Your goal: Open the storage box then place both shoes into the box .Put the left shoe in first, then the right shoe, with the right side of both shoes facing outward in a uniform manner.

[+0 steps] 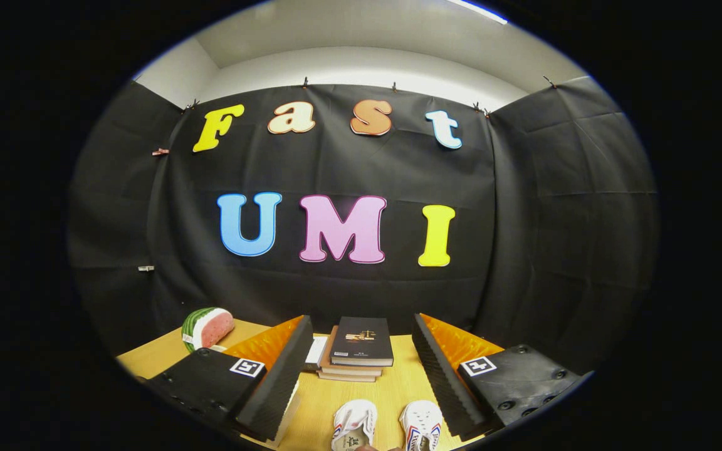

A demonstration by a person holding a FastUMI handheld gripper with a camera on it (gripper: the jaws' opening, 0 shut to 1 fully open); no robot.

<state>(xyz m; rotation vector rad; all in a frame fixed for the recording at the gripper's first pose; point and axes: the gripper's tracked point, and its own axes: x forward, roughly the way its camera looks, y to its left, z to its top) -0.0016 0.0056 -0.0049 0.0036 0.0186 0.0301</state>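
Presently, gripper [361, 376] jaws held spread wide — nothing gripped, two white shoes [387, 427] seen between them on the desk [392, 388], book stack [356, 347] beyond, watermelon slice [207, 327] well aside.

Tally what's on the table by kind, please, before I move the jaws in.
Shoes: 2, white, between the open jaws: one, the other
Books: 3, stacked beyond them
Watermelon slice: 1
Total: 6

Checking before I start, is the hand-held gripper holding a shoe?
No, the hand-held gripper is open, with both white shoes lying untouched on the table.
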